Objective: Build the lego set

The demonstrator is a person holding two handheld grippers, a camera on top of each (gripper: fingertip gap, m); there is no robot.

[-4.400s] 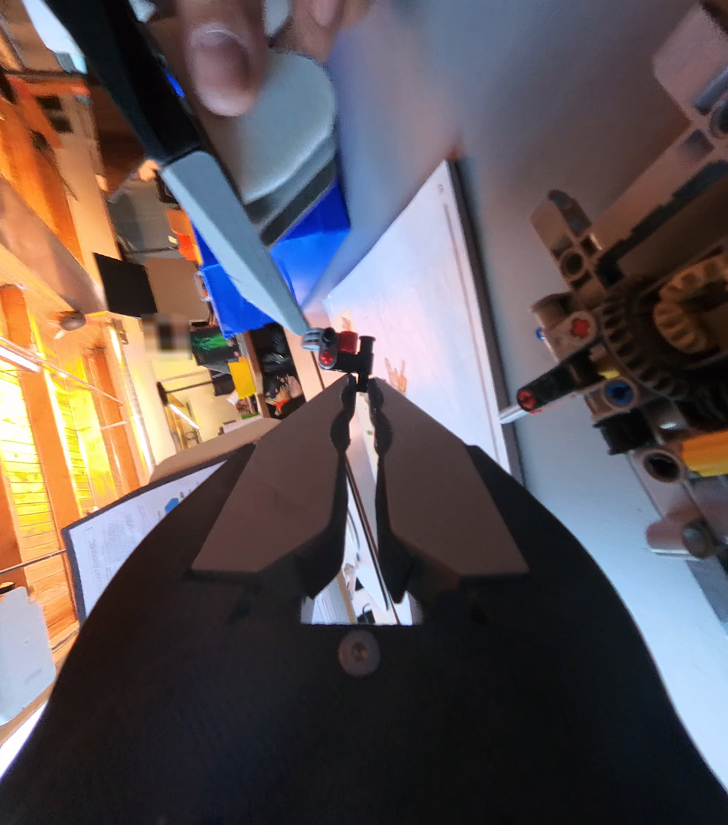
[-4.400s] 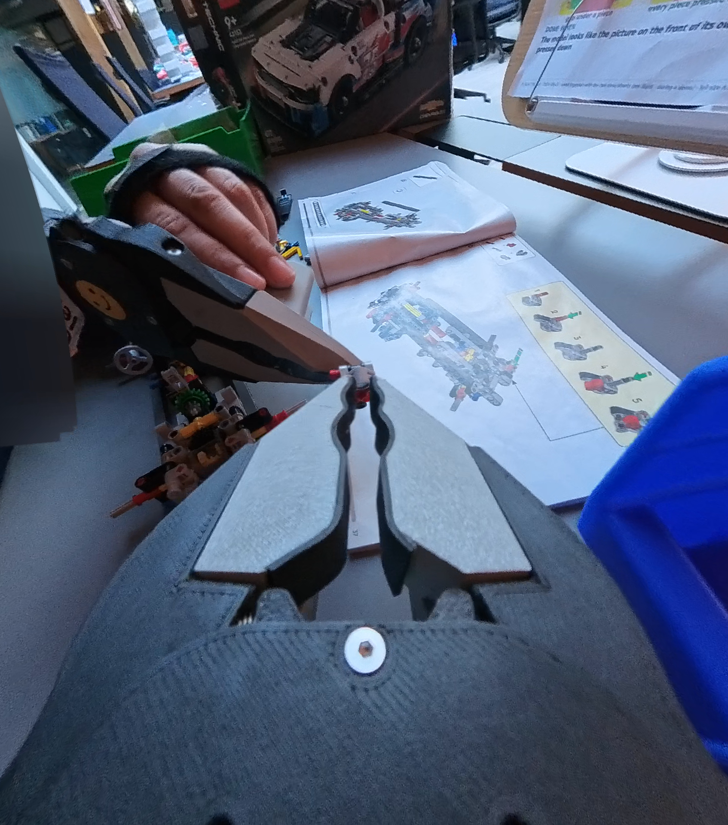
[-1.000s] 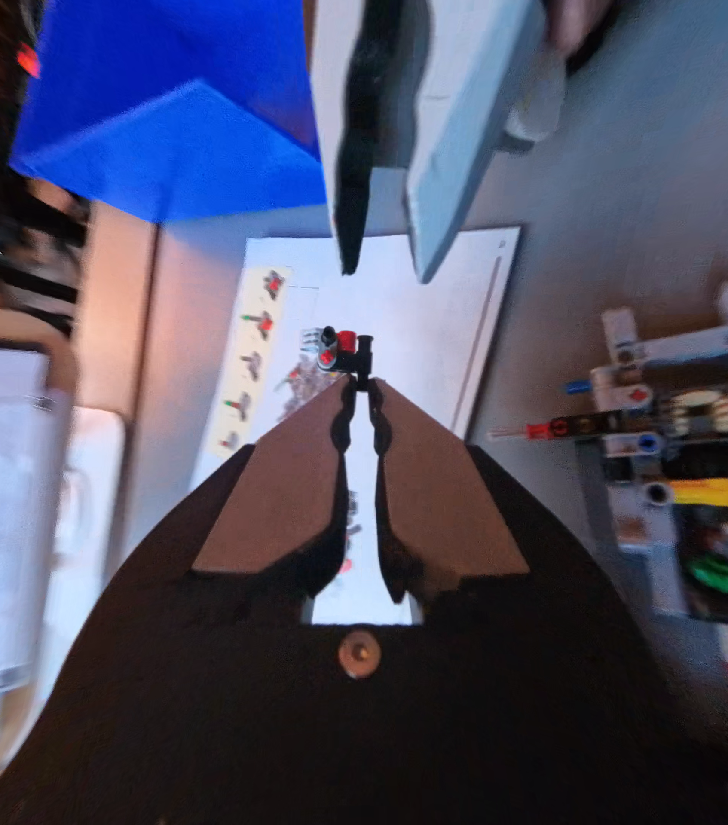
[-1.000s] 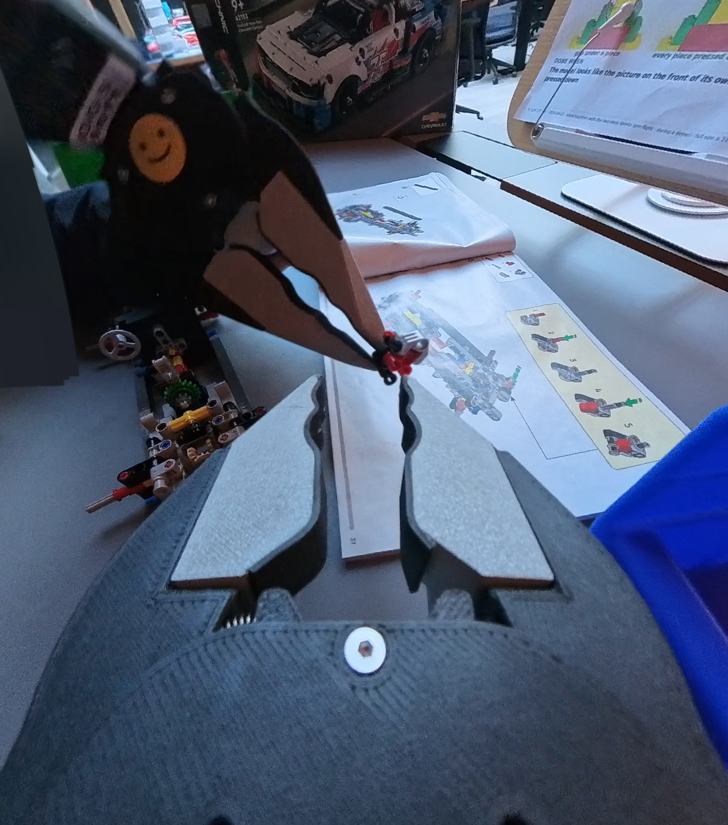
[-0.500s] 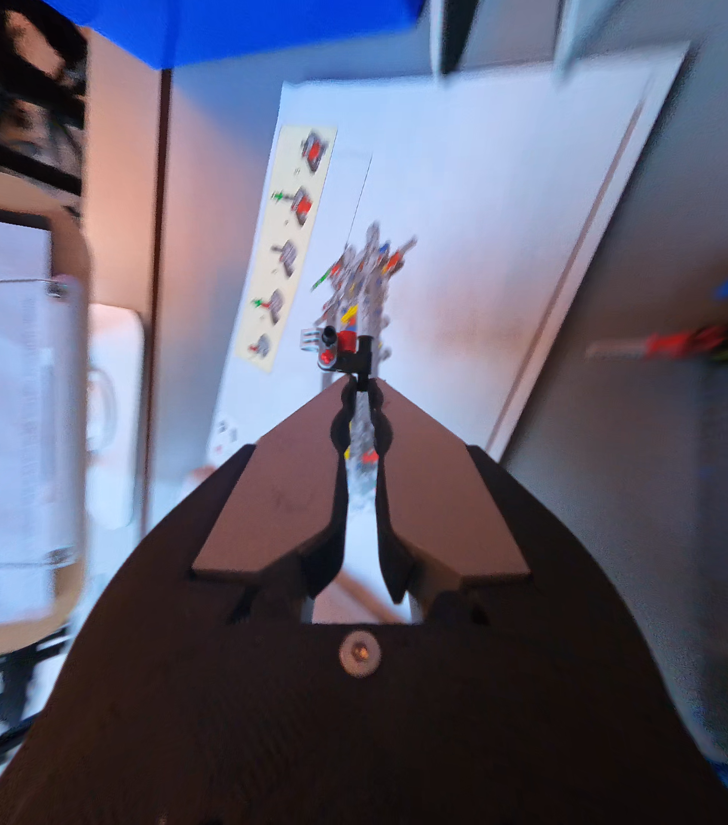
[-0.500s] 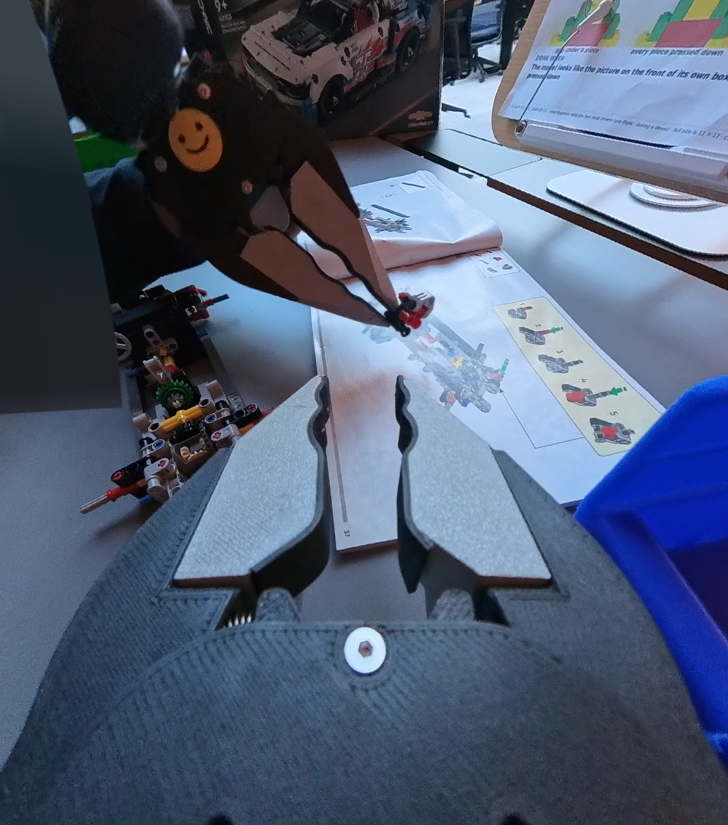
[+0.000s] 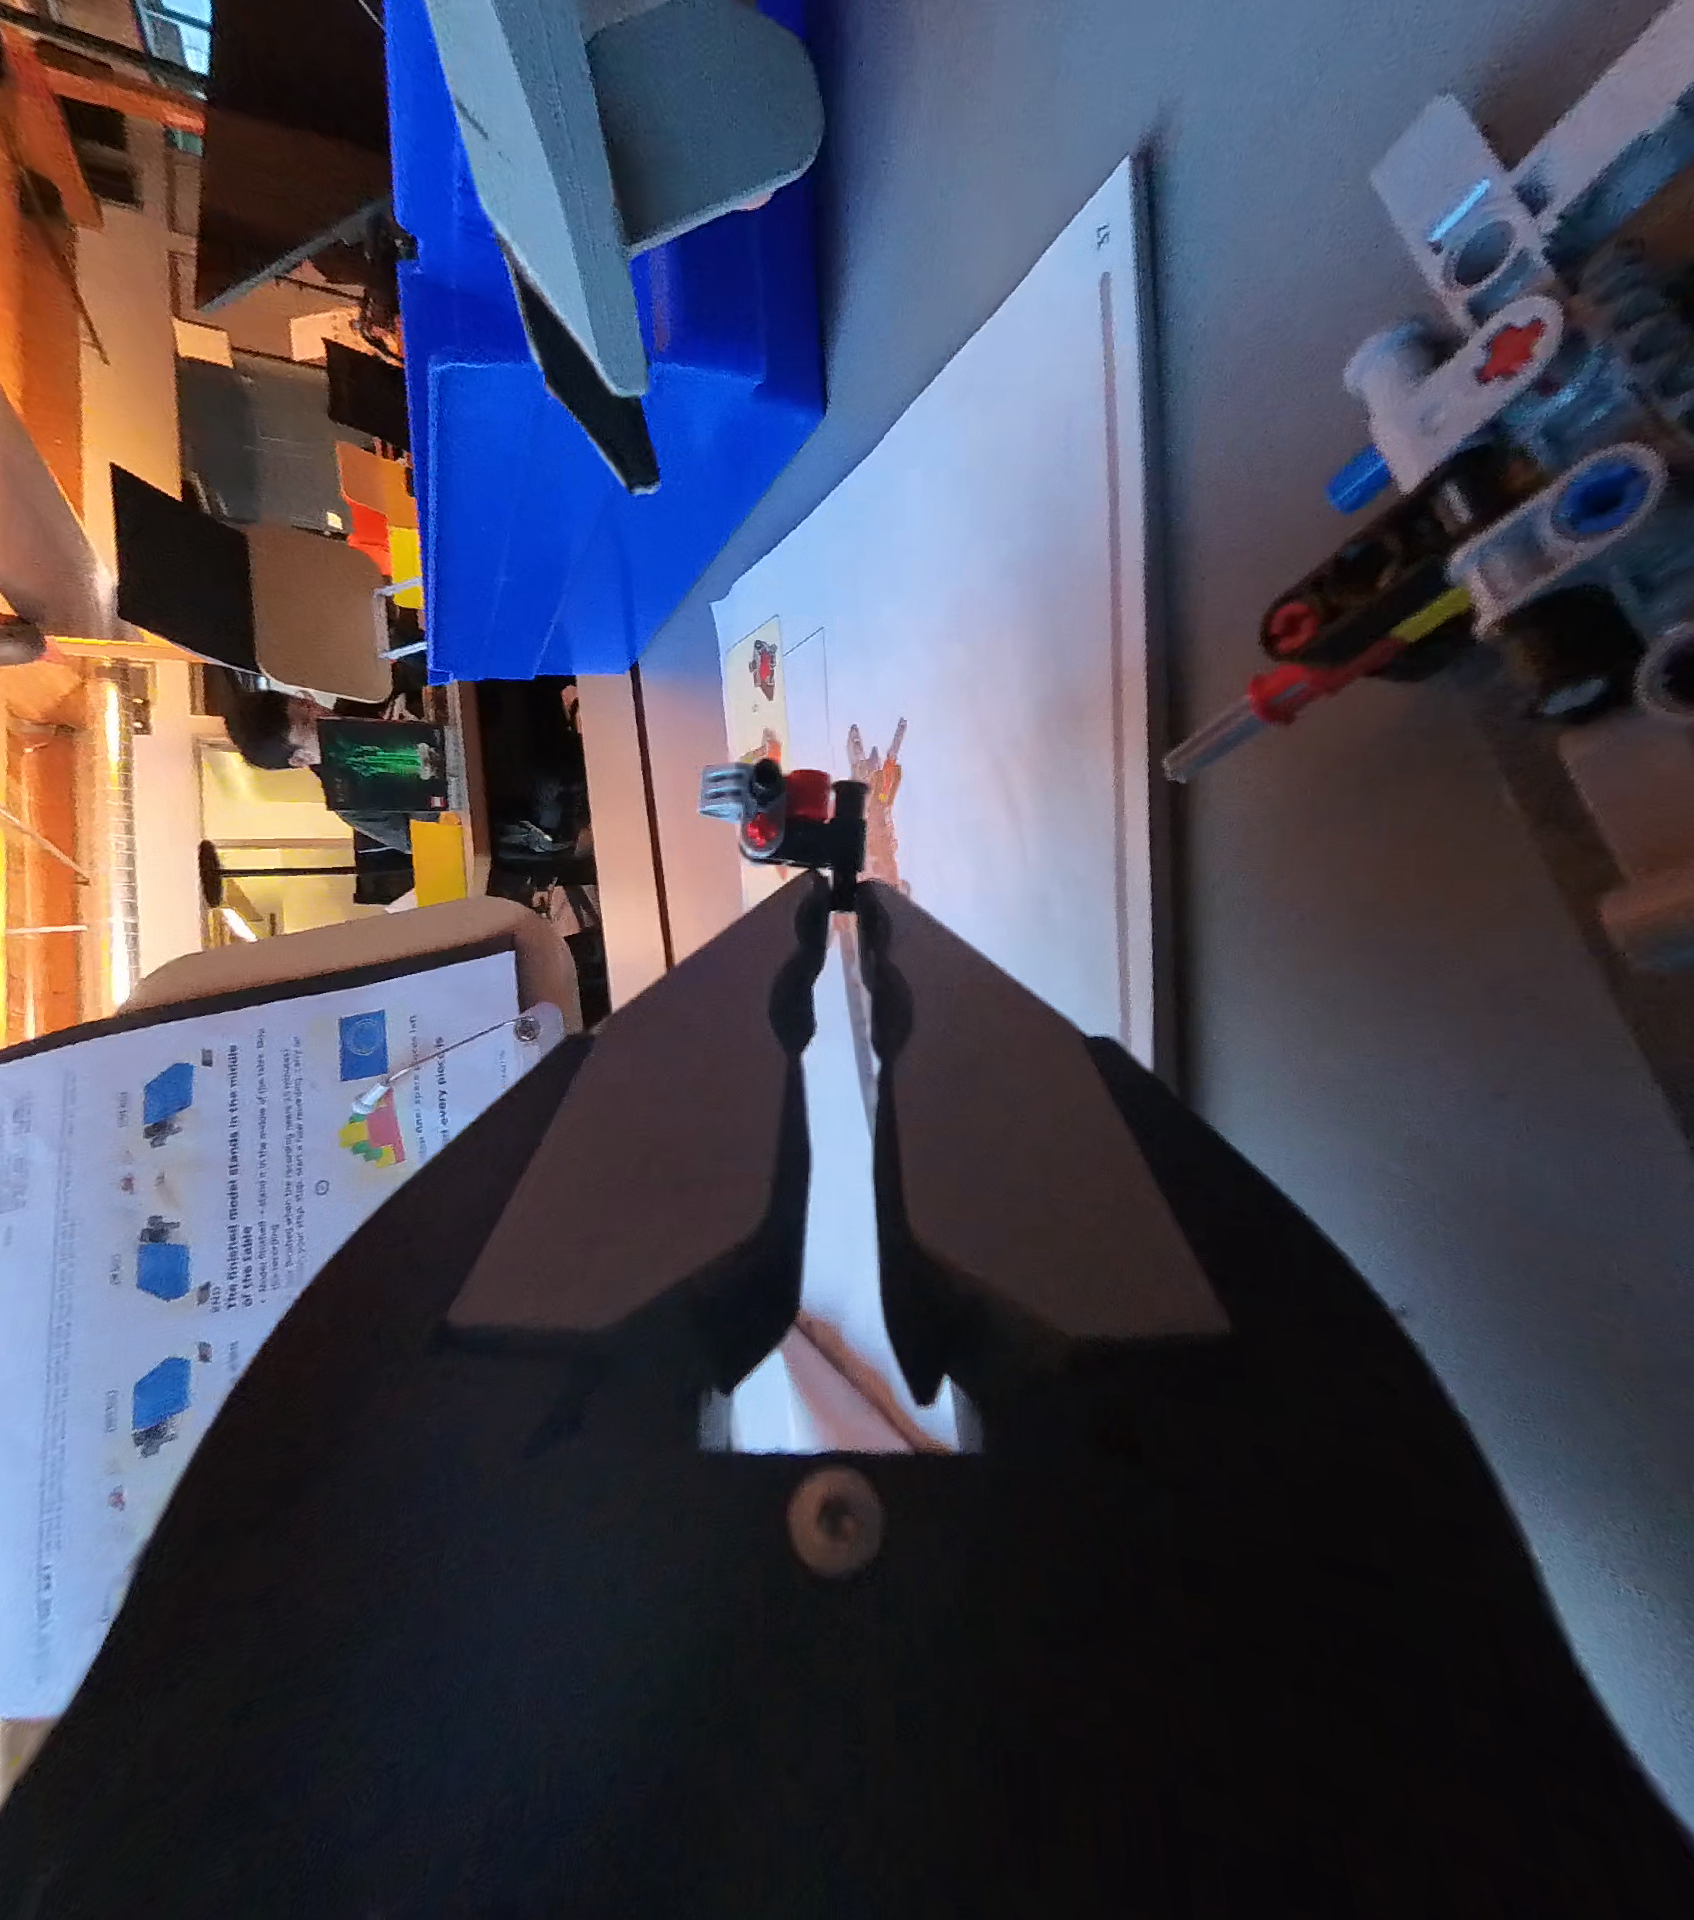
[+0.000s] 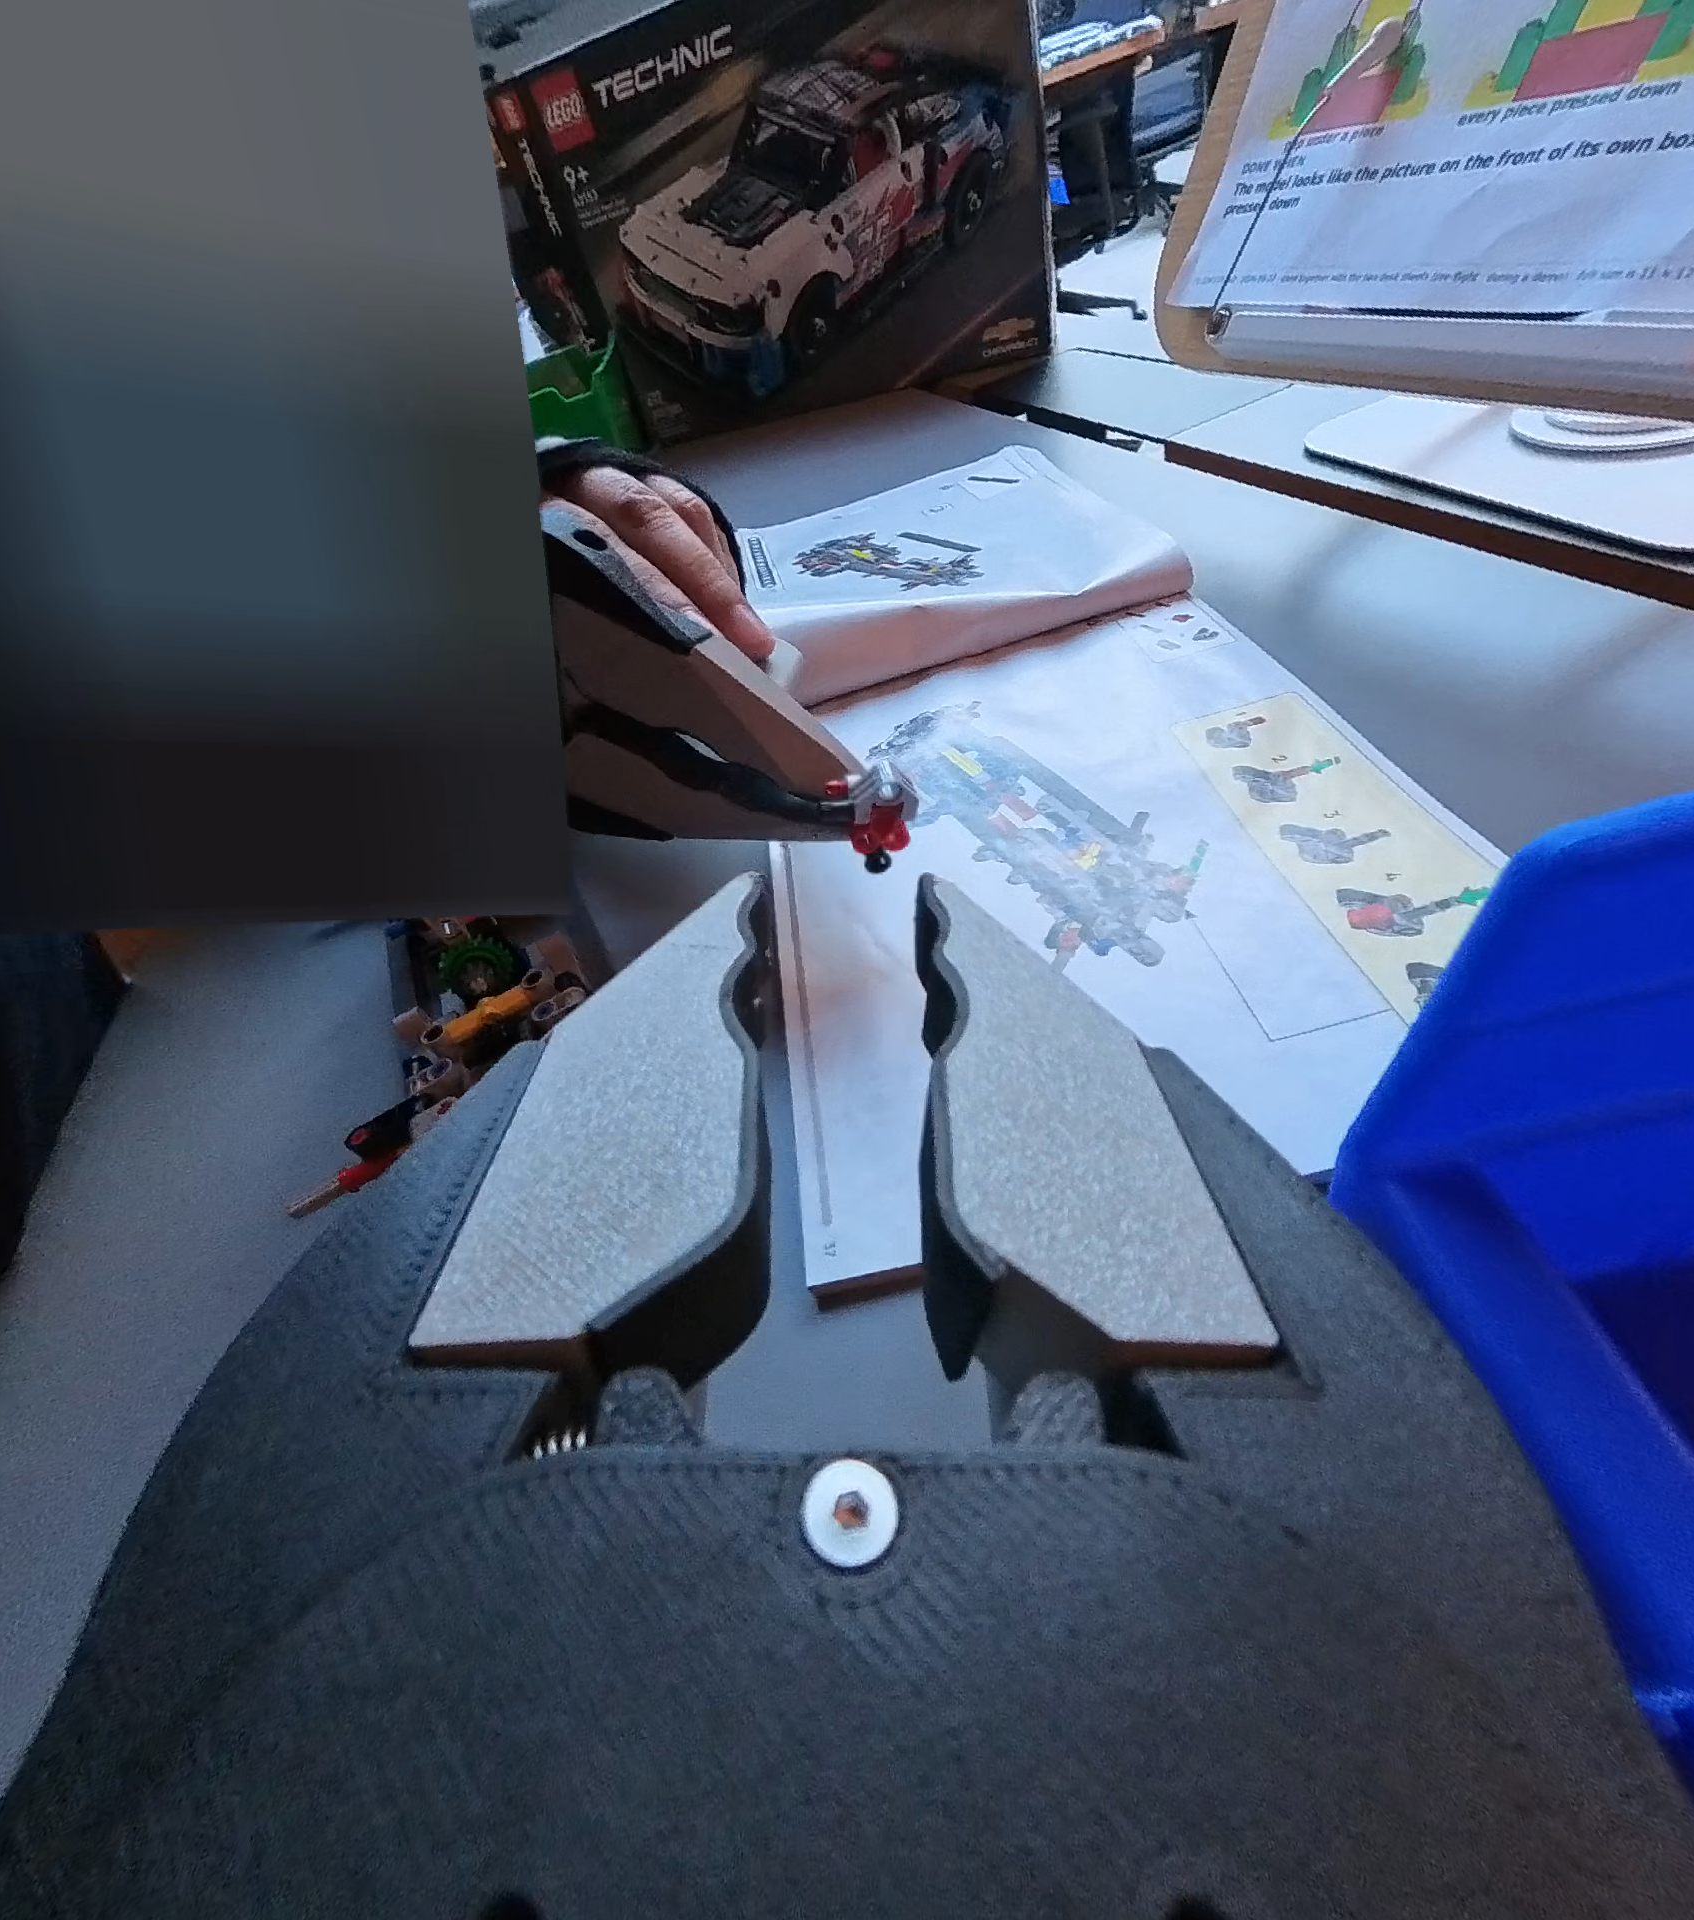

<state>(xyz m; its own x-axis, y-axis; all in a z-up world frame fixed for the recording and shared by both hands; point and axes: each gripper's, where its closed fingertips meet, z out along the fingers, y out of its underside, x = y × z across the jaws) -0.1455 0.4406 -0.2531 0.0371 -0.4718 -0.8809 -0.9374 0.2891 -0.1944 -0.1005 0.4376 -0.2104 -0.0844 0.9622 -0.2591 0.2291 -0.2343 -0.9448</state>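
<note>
My left gripper [image 7: 840,894] is shut on a small red, black and grey brick piece [image 7: 793,812] and holds it above the open instruction booklet [image 7: 988,582]. The same piece [image 8: 879,810] shows in the right wrist view at the tip of the left gripper [image 8: 838,795]. My right gripper [image 8: 843,899] is open and empty, its fingertips just below and in front of that piece, apart from it. It also shows at the top of the left wrist view [image 7: 604,343]. A partly built brick model [image 7: 1591,499] lies on the grey table, right of the booklet.
A blue bin [image 8: 1601,1143] stands at the right. A car model box [image 8: 781,208] and a stand with a printed sheet [image 8: 1508,187] are at the back. A hand [image 8: 677,540] holds the left gripper. The model also shows at left [image 8: 469,1018].
The left gripper has rolled and swung over the booklet, still shut on the small piece. The right gripper's jaws have narrowed slightly and stay empty.
</note>
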